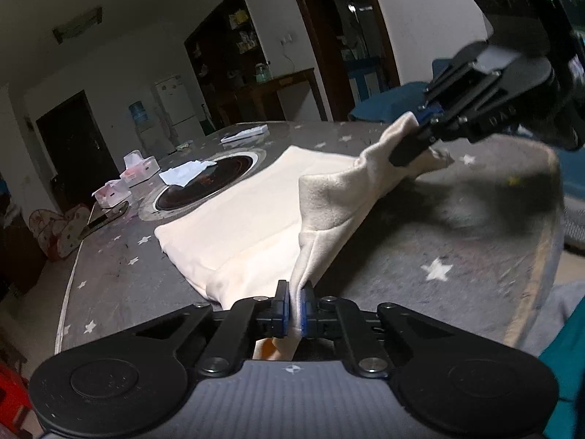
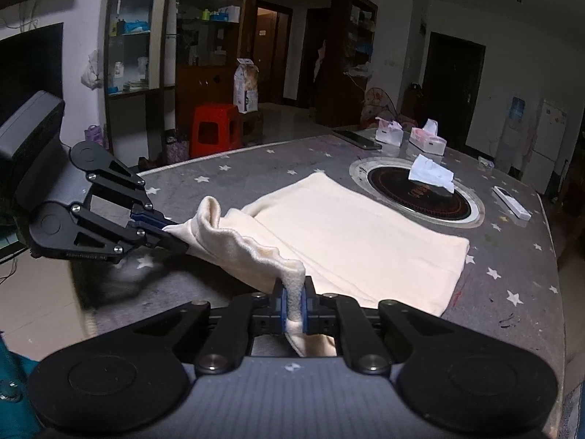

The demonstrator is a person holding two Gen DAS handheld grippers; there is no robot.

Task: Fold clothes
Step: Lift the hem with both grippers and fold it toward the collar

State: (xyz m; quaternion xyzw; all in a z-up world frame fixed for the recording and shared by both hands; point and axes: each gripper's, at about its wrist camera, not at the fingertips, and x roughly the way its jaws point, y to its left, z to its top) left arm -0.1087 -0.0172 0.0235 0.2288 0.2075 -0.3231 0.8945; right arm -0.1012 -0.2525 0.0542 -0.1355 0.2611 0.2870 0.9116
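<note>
On the near half of the star-printed tablecloth I've got the cream garment lying mostly flat, its far edge close beside the round inset hob; the near edge is lifted off the cloth and strung between my two tools; left gripper has its fingers pinched tight on one near corner, fabric squeezed between the blue pads; right gripper is clamped the same way on the other near corner, a thick fleecy hem bunched through the jaws; from each wrist view I can see the opposite tool biting its corner. It reads as soft, light and floppy; the raised edge sags and ripples between the grips, so I judge it needs both corners held level or the fold will skew; the napped surface looks grippy rather than slick, so corner holds on the doubled hem seem the sound place. A crumpled tissue sits on the hob, well clear; tissue boxes stand beyond.
</note>
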